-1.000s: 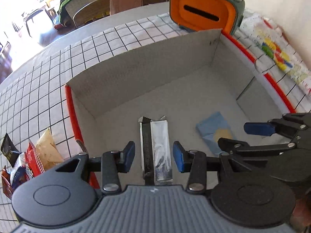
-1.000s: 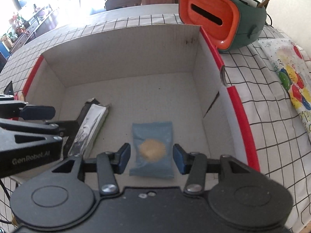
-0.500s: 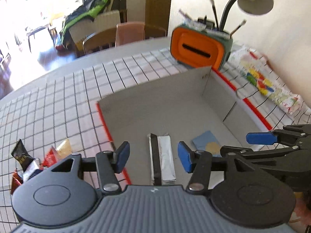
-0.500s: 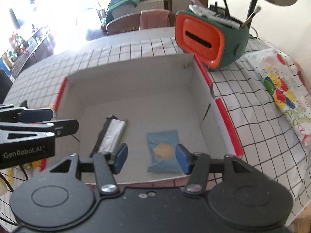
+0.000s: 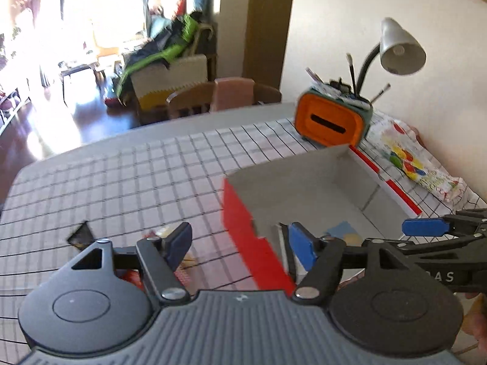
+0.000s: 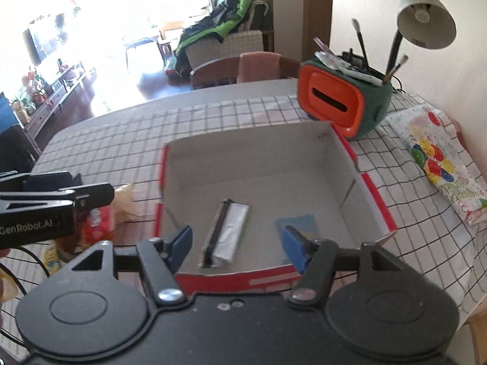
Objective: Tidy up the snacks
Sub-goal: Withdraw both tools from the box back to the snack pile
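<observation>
Both grippers, left (image 5: pixel 240 243) and right (image 6: pixel 237 245), empty, jaws opening; beyond the right's jaws a silver bar (image 6: pixel 226 232) and blue packet (image 6: pixel 299 223) lie flat in the box (image 6: pixel 252 155).

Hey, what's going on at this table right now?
A person is sorting snacks into a red-sided cardboard box with two handheld grippers. A silver bar and a blue packet already lie inside it. The left gripper and right gripper are both empty, their jaws opening. More snack packets wait on the checked tablecloth left of the box.
</observation>
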